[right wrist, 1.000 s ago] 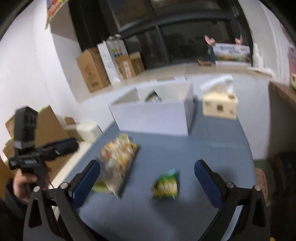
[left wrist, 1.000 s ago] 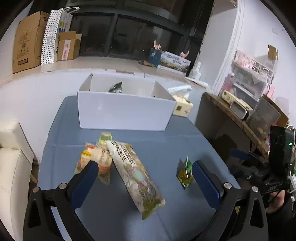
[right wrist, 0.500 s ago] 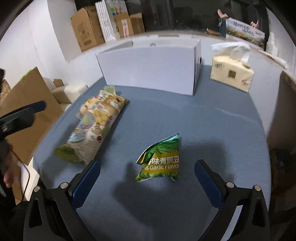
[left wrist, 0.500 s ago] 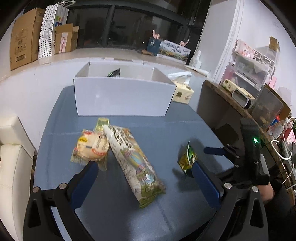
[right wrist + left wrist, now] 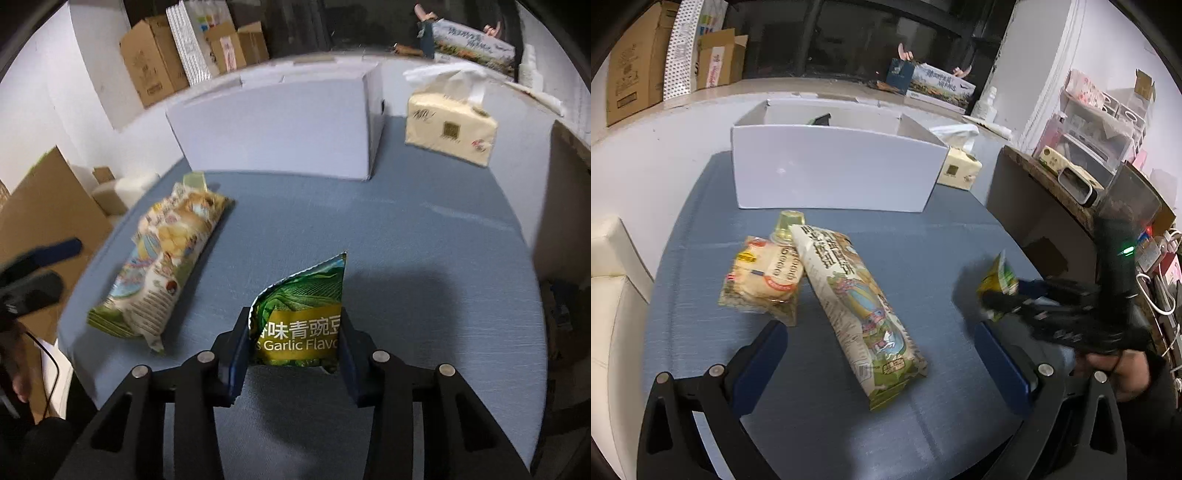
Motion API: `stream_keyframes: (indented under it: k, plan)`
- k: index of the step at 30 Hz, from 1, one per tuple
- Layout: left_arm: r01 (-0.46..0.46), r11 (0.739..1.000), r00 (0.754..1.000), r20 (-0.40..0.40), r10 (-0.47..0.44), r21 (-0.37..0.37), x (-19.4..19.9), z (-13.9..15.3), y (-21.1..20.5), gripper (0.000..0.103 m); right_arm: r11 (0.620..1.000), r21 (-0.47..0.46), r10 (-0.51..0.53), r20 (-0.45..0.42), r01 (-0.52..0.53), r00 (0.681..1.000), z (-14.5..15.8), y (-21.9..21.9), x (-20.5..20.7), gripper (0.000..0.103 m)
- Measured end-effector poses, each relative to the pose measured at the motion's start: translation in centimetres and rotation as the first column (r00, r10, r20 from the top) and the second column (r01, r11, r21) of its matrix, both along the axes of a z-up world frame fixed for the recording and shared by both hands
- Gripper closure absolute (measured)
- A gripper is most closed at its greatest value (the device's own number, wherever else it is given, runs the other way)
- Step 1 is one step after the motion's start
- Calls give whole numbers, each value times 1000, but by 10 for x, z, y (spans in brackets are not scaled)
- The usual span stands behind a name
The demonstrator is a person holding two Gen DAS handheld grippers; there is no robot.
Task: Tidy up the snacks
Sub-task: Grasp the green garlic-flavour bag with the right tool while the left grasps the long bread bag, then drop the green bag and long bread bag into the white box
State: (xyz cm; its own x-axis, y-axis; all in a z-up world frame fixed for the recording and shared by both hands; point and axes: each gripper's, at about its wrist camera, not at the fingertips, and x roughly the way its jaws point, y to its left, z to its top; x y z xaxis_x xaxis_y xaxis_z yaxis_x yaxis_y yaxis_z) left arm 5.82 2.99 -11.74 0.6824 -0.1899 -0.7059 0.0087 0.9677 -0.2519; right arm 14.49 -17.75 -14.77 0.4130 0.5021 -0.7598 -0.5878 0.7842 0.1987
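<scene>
My right gripper (image 5: 293, 341) is shut on a green garlic pea packet (image 5: 301, 314) near the front of the blue table; the packet (image 5: 997, 282) and that gripper (image 5: 1012, 295) also show in the left wrist view. My left gripper (image 5: 882, 354) is open and empty, over the near end of a long snack bag (image 5: 857, 306), which also shows in the right wrist view (image 5: 170, 258). A round cracker pack (image 5: 766, 273) and a yellow jelly cup (image 5: 788, 221) lie beside the bag. A white box (image 5: 831, 173) stands behind, with a dark item (image 5: 820, 119) inside.
A tissue pack (image 5: 448, 125) sits at the back right of the table (image 5: 406, 229), beside the white box (image 5: 280, 129). Cardboard boxes (image 5: 631, 62) line the ledge behind. A brown shelf with clutter (image 5: 1071, 177) stands to the right. A cream seat (image 5: 609, 295) is at the left.
My right gripper has moved down and forward and closed on the green pea packet. My left gripper has come a little closer to the long snack bag and stays open.
</scene>
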Motion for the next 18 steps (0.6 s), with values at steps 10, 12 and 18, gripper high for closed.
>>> stream_keyframes:
  k: [10, 12, 18]
  plan:
    - [-31, 999, 990, -140, 32, 7, 61, -38, -11, 0, 996, 82, -34, 90, 27, 995, 50, -23, -18, 57]
    - [-50, 999, 984, -173, 50, 3, 70, -50, -10, 1, 995, 92, -36, 90, 28, 995, 52, -25, -19, 57]
    - [-6, 1000, 989, -151, 5, -7, 66, -57, -9, 64, 995, 94, -32, 71, 26, 997, 45, -26, -20, 57]
